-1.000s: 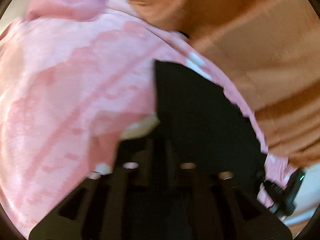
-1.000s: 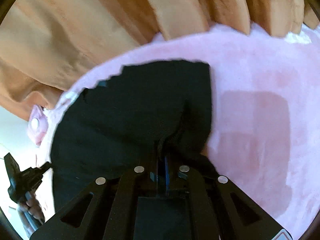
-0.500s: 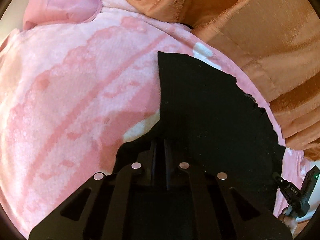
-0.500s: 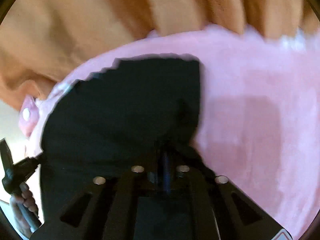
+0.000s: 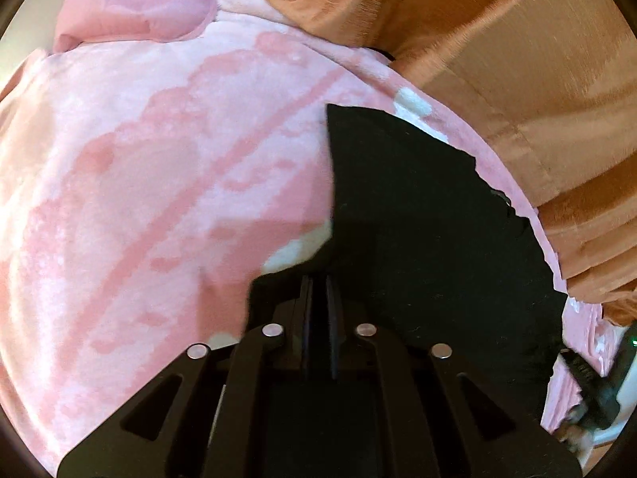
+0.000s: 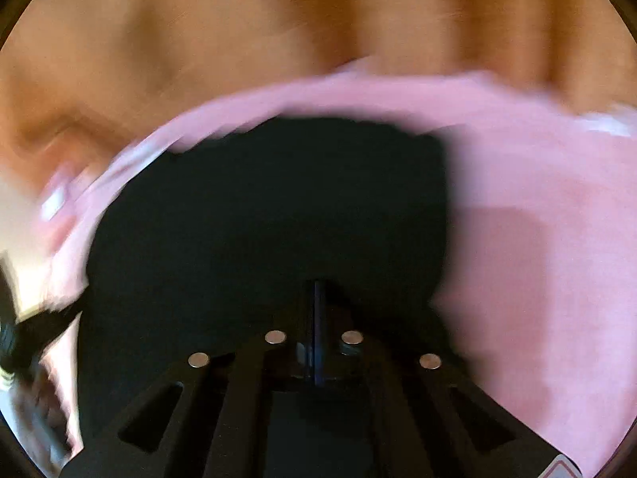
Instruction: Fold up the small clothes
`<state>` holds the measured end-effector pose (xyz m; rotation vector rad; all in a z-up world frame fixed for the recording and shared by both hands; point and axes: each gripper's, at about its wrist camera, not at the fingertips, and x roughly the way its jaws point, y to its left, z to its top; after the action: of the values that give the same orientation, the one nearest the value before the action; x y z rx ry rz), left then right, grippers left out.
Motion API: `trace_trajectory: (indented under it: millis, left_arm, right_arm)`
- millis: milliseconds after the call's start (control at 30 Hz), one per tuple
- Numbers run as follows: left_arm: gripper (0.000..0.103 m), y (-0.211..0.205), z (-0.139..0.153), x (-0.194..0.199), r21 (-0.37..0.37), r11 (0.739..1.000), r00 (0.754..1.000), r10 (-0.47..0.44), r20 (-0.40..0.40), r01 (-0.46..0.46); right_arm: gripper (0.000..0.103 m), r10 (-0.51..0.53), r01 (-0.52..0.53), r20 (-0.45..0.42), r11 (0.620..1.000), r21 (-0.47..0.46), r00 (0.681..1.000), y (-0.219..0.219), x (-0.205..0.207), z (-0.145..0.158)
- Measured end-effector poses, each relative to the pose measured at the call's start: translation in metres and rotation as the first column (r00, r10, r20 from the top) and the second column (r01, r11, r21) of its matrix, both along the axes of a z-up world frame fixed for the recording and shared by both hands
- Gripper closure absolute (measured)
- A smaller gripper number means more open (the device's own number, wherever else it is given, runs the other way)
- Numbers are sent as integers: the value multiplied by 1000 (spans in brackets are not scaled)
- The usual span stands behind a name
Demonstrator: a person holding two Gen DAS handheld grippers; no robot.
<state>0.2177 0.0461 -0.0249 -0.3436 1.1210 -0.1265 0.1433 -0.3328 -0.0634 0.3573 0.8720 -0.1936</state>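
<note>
The left gripper [image 5: 318, 290] is now closed on the near edge of the black garment [image 5: 418, 215]. A second ago its jaws stood part open over that edge, and they have just been closing, with the dark cloth between them. The right gripper [image 6: 316, 298] has been closing too, from a small gap to nearly nothing, and the black garment [image 6: 270, 207] is pinched between its jaws at the near right corner. The right view is smeared with motion where it was sharp a second ago. In it the far edge of the garment sits lower in the frame than before — the right hand is taken to be already carrying its corner.

For the task this is read as the end of the grasping step: both near corners are held, and a fold away from the person can probably be started.

The garment lies flat on the pink blanket [image 5: 159, 199], close to the blanket's far edge, where orange curtains [image 5: 537, 79] hang. Its body stretches forward from both pairs of jaws, to the right of the left gripper and to the left of the right one. How much cloth lies between the pads cannot be told — dark fabric against dark fingers hides it.
</note>
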Motion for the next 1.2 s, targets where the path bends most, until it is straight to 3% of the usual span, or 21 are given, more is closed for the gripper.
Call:
trace_trajectory:
  millis: [67, 133, 233, 267, 300, 367, 400, 467, 500, 567, 600, 633, 700, 767, 833, 867, 933, 1067, 1133, 1167, 1200]
  left_arm:
    - [103, 1, -1, 1, 7, 1000, 1000, -10, 5, 10]
    - [103, -4, 0, 0, 45, 999, 999, -31, 16, 30]
    - [103, -7, 3, -5, 86, 995, 998, -53, 28, 50]
    - [103, -3, 5, -8, 86, 995, 998, -55, 25, 53]
    - [102, 3, 7, -10, 84, 995, 998, -57, 19, 55]
    - [102, 22, 11, -18, 158, 987, 999, -30, 17, 27]
    - [102, 31, 13, -22, 169, 985, 999, -30, 17, 27]
    - [98, 48, 19, -39, 145, 988, 998, -59, 6, 57]
    - [90, 55, 22, -52, 129, 989, 997, -76, 8, 75]
    - [71, 65, 29, -89, 99, 990, 994, -105, 24, 102]
    - [54, 69, 31, -111, 77, 990, 993, -116, 27, 114]
    - [41, 71, 32, -128, 62, 990, 992, -126, 28, 124]
    - [30, 75, 27, -174, 49, 988, 989, -146, 12, 146]
    - [28, 80, 16, -211, 47, 986, 987, -161, -15, 162]
    - [27, 90, 2, -238, 36, 990, 989, -136, -53, 138]
    - [25, 93, 6, -255, 37, 992, 993, -122, 2, 122]
    - [18, 90, 4, -263, 24, 993, 993, -115, -32, 116]
    - [23, 82, 5, -263, 29, 992, 993, -120, -20, 121]
    - [63, 79, 5, -261, 20, 991, 991, -130, -6, 130]
    - [72, 79, 3, -258, 23, 991, 992, -129, -12, 129]
    - [92, 81, 2, -256, 15, 992, 992, -121, -21, 121]
  right_arm:
    - [97, -22, 20, 54, 999, 28, 998, -8, -10, 16]
    - [96, 73, -80, 66, 991, 104, 995, 7, -11, 17]
    - [103, 152, -152, -45, 988, -7, 987, 27, -1, -6]
    - [103, 131, -133, -58, 991, -27, 990, 20, 1, -15]
    - [103, 96, -96, -35, 995, 16, 995, 9, -1, -14]
    - [103, -59, 59, -31, 998, 16, 998, -16, -17, 1]
    - [92, -108, 107, -10, 993, -53, 994, -18, -33, 15]
    - [89, -109, 113, 42, 983, -144, 993, -10, -64, 37]
    - [87, -95, 104, 65, 984, -146, 993, -3, -78, 45]
    - [65, -60, 72, 110, 992, -107, 992, 11, -123, 52]
    - [45, -58, 69, 118, 993, -95, 991, 19, -146, 50]
    - [36, -63, 73, 119, 994, -78, 991, 26, -174, 43]
    - [36, -66, 68, 86, 998, -13, 994, 35, -222, 17]
    - [36, -81, 79, 18, 995, 55, 997, 36, -259, -20]
    - [36, -105, 110, -43, 988, 107, 993, 40, -282, -46]
    - [36, -111, 119, -65, 982, 148, 992, 41, -295, -55]
    - [35, -106, 114, -49, 970, 213, 993, 39, -303, -63]
    - [34, -79, 83, -33, 980, 183, 996, 50, -295, -63]
    - [37, -75, 78, -26, 983, 167, 997, 55, -296, -64]
    - [42, -75, 78, -26, 984, 159, 997, 55, -294, -63]
    - [56, -82, 86, -28, 985, 150, 996, 56, -298, -62]
